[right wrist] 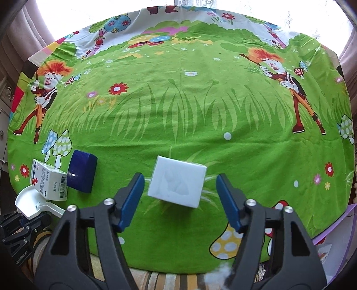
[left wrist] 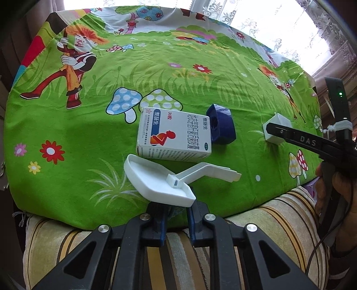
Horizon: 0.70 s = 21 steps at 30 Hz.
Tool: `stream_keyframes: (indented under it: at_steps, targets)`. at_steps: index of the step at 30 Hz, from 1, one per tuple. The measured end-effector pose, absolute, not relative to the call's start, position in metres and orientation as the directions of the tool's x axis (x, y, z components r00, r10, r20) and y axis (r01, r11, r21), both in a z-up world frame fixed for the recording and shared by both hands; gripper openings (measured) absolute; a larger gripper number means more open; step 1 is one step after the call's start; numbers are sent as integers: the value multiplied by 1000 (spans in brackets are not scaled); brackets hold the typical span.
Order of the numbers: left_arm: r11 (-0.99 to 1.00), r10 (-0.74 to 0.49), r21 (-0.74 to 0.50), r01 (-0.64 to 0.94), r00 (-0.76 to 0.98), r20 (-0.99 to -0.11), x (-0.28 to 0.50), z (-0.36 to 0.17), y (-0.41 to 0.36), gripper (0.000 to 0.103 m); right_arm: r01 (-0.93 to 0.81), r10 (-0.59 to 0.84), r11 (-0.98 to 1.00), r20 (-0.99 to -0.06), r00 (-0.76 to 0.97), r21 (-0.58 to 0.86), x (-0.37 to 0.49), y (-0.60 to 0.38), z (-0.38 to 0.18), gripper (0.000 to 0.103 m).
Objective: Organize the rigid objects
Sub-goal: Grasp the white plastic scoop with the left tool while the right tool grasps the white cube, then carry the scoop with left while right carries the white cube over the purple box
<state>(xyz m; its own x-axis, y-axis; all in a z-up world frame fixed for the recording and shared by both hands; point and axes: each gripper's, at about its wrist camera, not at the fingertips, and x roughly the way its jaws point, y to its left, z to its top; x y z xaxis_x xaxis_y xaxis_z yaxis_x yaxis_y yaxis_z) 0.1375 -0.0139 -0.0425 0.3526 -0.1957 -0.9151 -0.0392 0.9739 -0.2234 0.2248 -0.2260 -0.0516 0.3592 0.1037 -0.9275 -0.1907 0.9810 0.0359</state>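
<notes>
A white plastic scoop point(left wrist: 160, 181) lies on the green cartoon cloth point(left wrist: 156, 67), its bowl rim between the blue pads of my left gripper point(left wrist: 176, 212), which is narrowly open around it. Behind it lie a white medicine box point(left wrist: 176, 133) and a dark blue cap point(left wrist: 222, 127). A white cube point(right wrist: 177, 181) sits between the wide-open fingers of my right gripper point(right wrist: 180, 200), untouched; the cube also shows in the left wrist view point(left wrist: 277, 129). Scoop point(right wrist: 33, 203), box point(right wrist: 50, 180) and cap point(right wrist: 81, 170) appear at the left of the right wrist view.
The cloth covers a table with a striped cushion point(left wrist: 256, 223) at its near edge. Curtains and a bright window point(left wrist: 267, 17) stand behind. The far cloth area point(right wrist: 189, 89) holds only printed pictures. A purple object point(right wrist: 334, 227) sits at the right edge.
</notes>
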Motion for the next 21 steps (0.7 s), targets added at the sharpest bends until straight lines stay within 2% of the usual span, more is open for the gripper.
stream_keyframes:
  at_steps: [2,21]
  targets:
    - [972,-208,-232,-26,356,-911,137,-41,-18,16,-183,109,982,-932,347,46,224,-230,-55,44]
    - [966,-250,-251,57,437,-864,112,-2,-47,16,-197,130,980,-872,473,39,162,-260,-9,44]
